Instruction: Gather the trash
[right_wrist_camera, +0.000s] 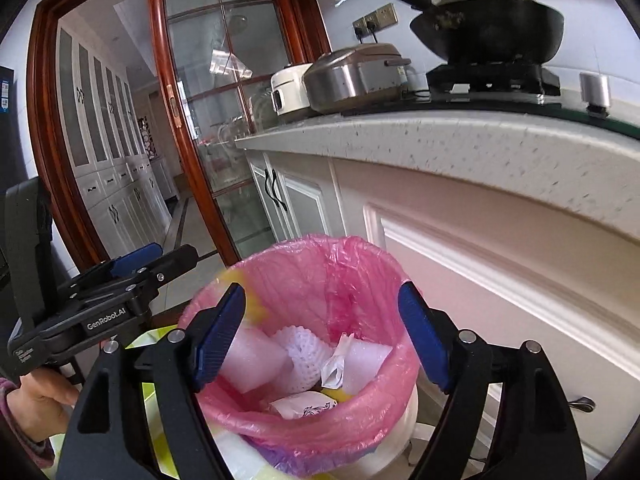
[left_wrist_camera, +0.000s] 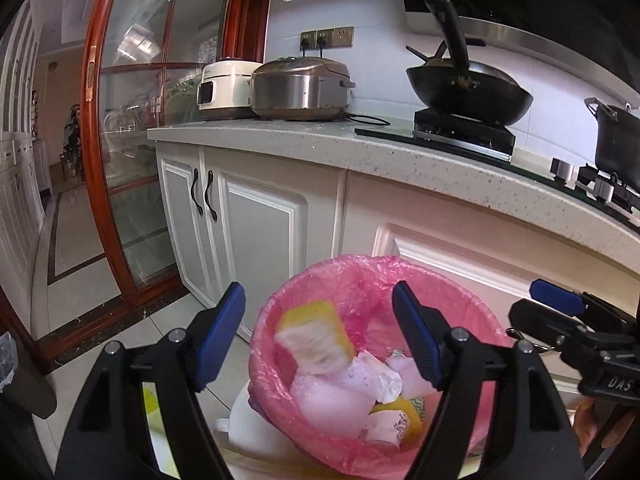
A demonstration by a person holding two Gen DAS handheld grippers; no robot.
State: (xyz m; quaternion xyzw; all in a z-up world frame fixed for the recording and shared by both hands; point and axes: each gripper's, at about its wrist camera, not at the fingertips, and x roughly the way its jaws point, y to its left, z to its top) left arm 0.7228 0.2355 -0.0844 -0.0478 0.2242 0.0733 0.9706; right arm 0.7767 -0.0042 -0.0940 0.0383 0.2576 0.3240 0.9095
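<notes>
Both my tongs stand wide with nothing between their blue pads: my left gripper (left_wrist_camera: 320,336) and my right gripper (right_wrist_camera: 322,336) hover side by side just above the pink-lined bin (left_wrist_camera: 476,304), aimed down into its mouth, I judge so that trash falls straight in. A blurred yellow-and-white sponge (left_wrist_camera: 316,336) is at the bin's rim, seemingly dropping onto the foam and paper scraps (right_wrist_camera: 304,360) inside. The bin stands on the floor just beside the white cabinet (right_wrist_camera: 500,264).
</notes>
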